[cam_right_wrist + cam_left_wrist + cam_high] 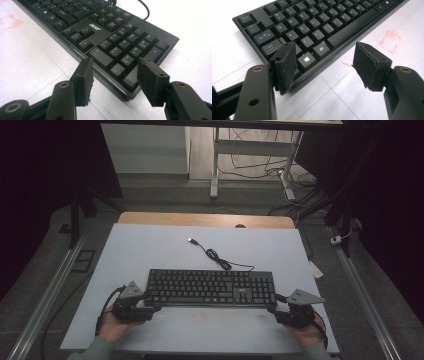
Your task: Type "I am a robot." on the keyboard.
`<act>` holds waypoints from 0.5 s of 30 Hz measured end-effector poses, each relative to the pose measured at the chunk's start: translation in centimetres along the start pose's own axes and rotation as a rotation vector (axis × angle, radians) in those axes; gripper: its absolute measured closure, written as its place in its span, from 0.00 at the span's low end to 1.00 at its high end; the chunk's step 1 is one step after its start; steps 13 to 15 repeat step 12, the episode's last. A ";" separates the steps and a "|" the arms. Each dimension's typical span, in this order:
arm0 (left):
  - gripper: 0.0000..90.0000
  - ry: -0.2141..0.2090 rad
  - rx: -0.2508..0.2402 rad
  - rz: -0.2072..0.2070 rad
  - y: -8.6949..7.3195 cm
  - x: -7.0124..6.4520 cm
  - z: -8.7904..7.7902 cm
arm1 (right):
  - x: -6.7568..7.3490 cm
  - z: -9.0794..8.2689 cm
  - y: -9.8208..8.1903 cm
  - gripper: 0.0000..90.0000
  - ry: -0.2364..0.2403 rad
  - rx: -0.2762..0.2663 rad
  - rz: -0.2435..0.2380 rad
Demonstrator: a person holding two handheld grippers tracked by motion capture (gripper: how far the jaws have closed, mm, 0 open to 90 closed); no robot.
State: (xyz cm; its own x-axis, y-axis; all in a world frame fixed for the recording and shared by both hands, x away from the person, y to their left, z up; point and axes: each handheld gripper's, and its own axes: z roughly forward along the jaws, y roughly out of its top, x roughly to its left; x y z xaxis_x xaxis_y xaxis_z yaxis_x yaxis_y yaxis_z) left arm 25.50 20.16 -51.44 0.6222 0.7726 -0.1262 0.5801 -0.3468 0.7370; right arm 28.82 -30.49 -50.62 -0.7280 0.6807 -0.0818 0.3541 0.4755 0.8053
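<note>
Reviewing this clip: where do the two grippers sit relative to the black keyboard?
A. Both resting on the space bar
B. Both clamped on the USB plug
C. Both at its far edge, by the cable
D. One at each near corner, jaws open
D: in the high view the left gripper and right gripper sit at the near corners of the keyboard, and both gripper views show jaws spread, not pressing it.

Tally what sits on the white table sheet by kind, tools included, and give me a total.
Keyboards: 1, the black keyboard
Cables: 1, the keyboard's USB cable, loose behind it
Tools: 2, the left tool and the right tool, both open at the keyboard's near corners
Total: 4
</note>
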 end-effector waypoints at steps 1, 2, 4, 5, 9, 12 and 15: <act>0.39 0.001 0.000 0.000 0.0 0.0 0.0 | 0.0 0.0 0.0 0.52 0.000 0.004 -0.005; 0.39 0.001 0.000 0.000 0.0 0.1 0.0 | 0.0 0.0 0.0 0.52 -0.004 0.004 -0.007; 0.39 0.002 0.000 -0.001 0.0 0.1 0.0 | 0.0 0.0 0.0 0.52 0.000 0.000 -0.008; 0.39 0.002 0.000 0.000 0.0 0.1 0.0 | 0.0 0.0 0.1 0.52 -0.001 -0.001 -0.008; 0.39 0.004 0.000 0.000 0.0 0.1 0.0 | 0.0 -0.1 0.1 0.52 -0.003 -0.004 -0.007; 0.39 0.005 -0.001 -0.002 0.0 0.2 -0.1 | -0.1 -0.1 0.1 0.52 -0.003 -0.006 -0.008; 0.39 0.005 -0.001 -0.002 0.0 0.2 -0.1 | -0.1 -0.1 0.1 0.52 -0.003 -0.006 -0.008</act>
